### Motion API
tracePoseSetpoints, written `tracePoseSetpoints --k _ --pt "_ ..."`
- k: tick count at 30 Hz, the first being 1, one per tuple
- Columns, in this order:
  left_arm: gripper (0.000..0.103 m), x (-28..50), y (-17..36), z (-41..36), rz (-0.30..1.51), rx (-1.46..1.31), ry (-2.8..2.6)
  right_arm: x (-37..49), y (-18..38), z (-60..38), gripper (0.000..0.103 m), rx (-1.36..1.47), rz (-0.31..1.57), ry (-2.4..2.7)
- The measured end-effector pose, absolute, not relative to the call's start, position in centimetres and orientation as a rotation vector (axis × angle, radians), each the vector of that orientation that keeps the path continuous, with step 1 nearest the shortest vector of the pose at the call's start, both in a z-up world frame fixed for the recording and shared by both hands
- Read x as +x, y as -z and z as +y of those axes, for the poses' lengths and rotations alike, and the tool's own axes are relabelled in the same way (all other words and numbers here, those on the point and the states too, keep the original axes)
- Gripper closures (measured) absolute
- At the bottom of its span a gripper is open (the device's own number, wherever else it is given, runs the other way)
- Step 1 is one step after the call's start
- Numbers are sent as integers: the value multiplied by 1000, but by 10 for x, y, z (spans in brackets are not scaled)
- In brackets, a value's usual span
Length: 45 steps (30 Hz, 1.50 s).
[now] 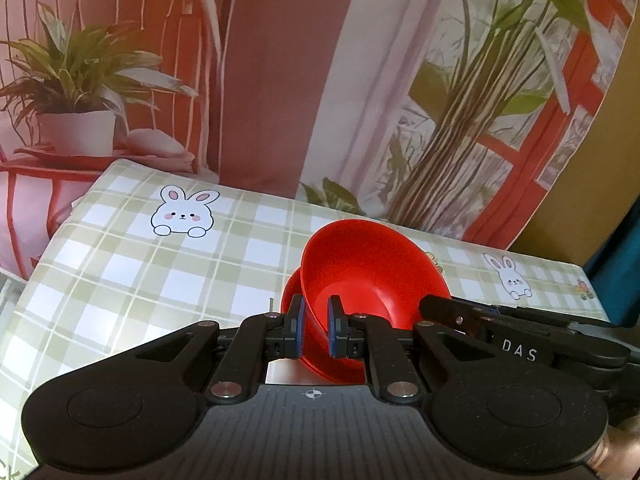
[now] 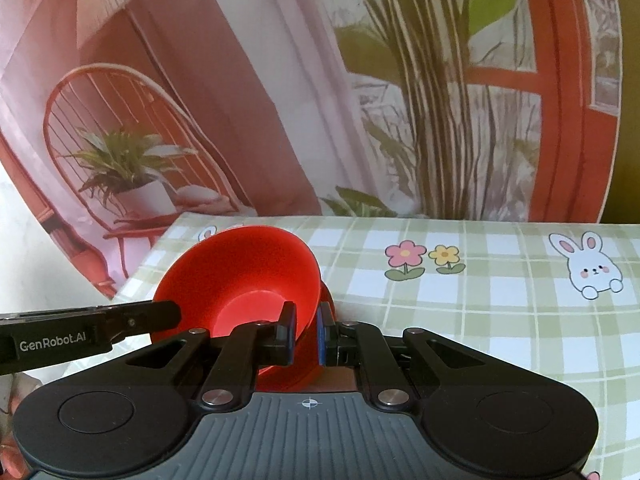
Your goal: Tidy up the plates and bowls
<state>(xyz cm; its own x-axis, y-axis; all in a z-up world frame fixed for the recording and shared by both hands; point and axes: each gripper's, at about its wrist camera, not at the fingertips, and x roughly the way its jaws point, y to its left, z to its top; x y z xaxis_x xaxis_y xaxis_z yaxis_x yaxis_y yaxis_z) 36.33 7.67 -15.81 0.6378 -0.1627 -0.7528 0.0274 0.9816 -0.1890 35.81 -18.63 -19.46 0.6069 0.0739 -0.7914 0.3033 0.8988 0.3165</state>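
Nearest the left wrist camera, the left gripper (image 1: 316,326) had its jaws clamped on the rim of a red bowl (image 1: 368,268), one blue pad inside the wall and one outside. That bowl tilted up and away ahead of the jaws, its hollow facing the lens, and a second red rim (image 1: 290,296) peeked out just behind it on the left finger's side; whether that was another bowl or a plate could not be told. Off past the right finger, the right gripper (image 1: 448,308) reached in toward the same bowl. In the right wrist view, the right gripper (image 2: 306,330) was likewise closed on a red bowl rim (image 2: 244,276), the bowl leaning to the left finger's side, where the left gripper (image 2: 168,314) came in. Beneath and beyond both sets of jaws lay a green checked tablecloth (image 2: 460,304) printed with a rabbit (image 2: 592,268) and flowers (image 2: 424,262)
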Motion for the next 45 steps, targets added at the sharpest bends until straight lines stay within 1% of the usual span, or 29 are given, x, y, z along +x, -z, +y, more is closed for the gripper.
tracePoseSetpoints --k 22,27,28,30,32,37,45 --pt "90 367 173 73 928 -125 95 359 206 -186 93 430 952 132" --pt "89 368 176 78 933 -130 61 359 206 -186 91 429 951 134" --pt "89 368 177 80 932 -135 56 359 206 -186 91 425 953 137" --pt "84 369 179 84 931 -156 52 360 207 -185 91 409 958 144" --pt "75 370 181 87 932 -176 41 360 210 -186 90 410 961 147" --pt "74 373 189 90 946 -240 48 362 217 -192 88 446 968 153" --pt "75 378 198 86 965 -289 60 367 226 -193 88 482 985 137"
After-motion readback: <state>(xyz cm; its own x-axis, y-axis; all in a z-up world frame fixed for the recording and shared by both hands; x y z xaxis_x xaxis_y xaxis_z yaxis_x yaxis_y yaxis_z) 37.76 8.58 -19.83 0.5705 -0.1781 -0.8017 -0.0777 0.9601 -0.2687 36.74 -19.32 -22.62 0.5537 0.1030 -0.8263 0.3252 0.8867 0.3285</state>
